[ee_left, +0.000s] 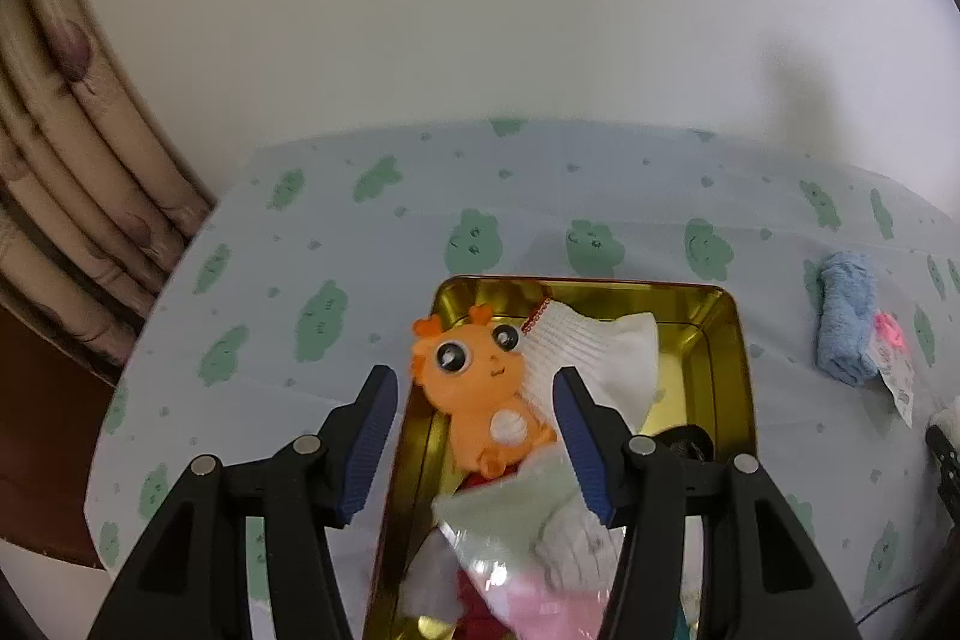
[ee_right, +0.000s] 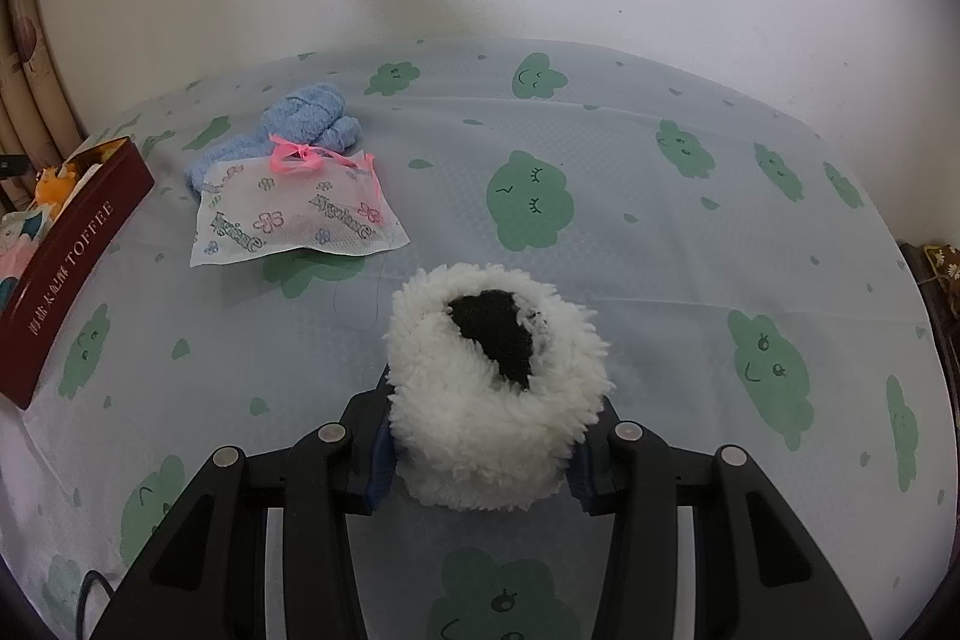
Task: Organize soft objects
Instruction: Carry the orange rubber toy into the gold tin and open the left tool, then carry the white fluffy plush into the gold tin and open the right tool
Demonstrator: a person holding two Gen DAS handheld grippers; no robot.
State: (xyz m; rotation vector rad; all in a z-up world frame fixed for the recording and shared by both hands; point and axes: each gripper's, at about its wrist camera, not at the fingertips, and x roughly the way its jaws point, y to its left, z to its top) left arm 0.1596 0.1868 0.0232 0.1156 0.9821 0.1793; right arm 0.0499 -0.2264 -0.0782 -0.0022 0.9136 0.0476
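Observation:
In the left wrist view a gold-lined tin (ee_left: pixel 729 340) holds an orange plush toy (ee_left: pixel 474 388), a white sock (ee_left: pixel 591 358) and pale cloth items (ee_left: pixel 534 532). My left gripper (ee_left: pixel 477 442) is open above the tin, its fingers either side of the orange toy, holding nothing. In the right wrist view my right gripper (ee_right: pixel 480 436) is shut on a white fluffy item with a black patch (ee_right: pixel 492 388), held just above the cloth. The tin's dark red side (ee_right: pixel 72 256) shows at far left there.
A blue rolled towel (ee_right: pixel 312 118) with a pink bow and a white printed sachet (ee_right: pixel 294 214) lie on the green-cloud tablecloth (ee_right: pixel 660 220); the towel also shows in the left wrist view (ee_left: pixel 846 316). A white wall stands behind, curtains (ee_left: pixel 72 196) at left.

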